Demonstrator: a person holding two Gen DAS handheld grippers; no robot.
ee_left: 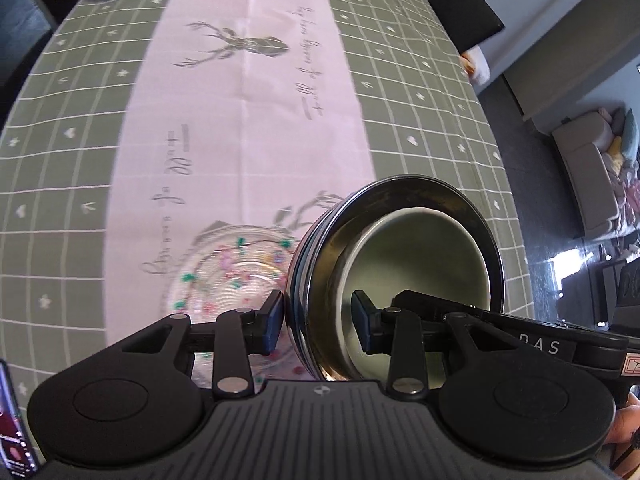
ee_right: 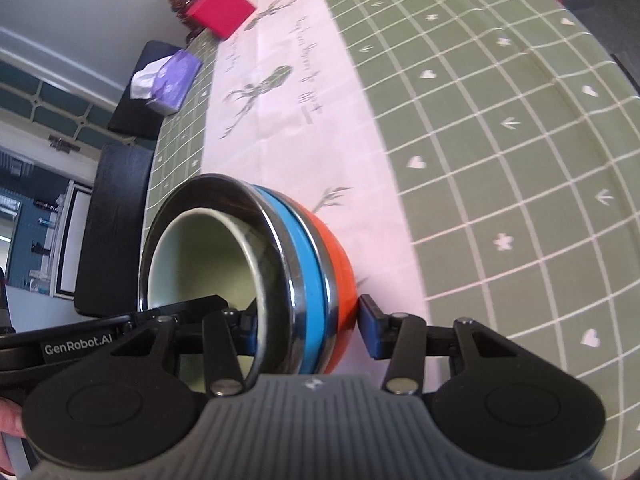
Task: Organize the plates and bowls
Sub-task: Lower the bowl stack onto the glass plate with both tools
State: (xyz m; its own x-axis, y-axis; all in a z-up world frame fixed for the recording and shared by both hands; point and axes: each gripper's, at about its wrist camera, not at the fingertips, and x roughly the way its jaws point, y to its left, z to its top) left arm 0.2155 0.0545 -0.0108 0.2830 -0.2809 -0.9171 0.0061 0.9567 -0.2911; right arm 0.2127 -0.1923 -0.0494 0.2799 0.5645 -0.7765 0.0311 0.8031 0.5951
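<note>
A nested stack of bowls (ee_left: 400, 248) is held tilted above the table: a pale green bowl (ee_left: 420, 256) inside a steel bowl, then a blue one (ee_right: 308, 280) and an orange one (ee_right: 336, 256). My left gripper (ee_left: 318, 318) straddles the stack's rim on one side, one finger outside, one inside. My right gripper (ee_right: 308, 326) straddles the opposite rim the same way. Both look shut on the stack's wall. A clear glass plate (ee_left: 228, 280) with coloured dots lies on the white runner below the stack, left of it.
The table has a green checked cloth (ee_left: 60, 160) with a white deer-print runner (ee_left: 248, 92). A purple tissue box (ee_right: 168, 80) and a red box (ee_right: 220, 12) stand at the far end. Black chairs (ee_right: 116, 216) line the table's side.
</note>
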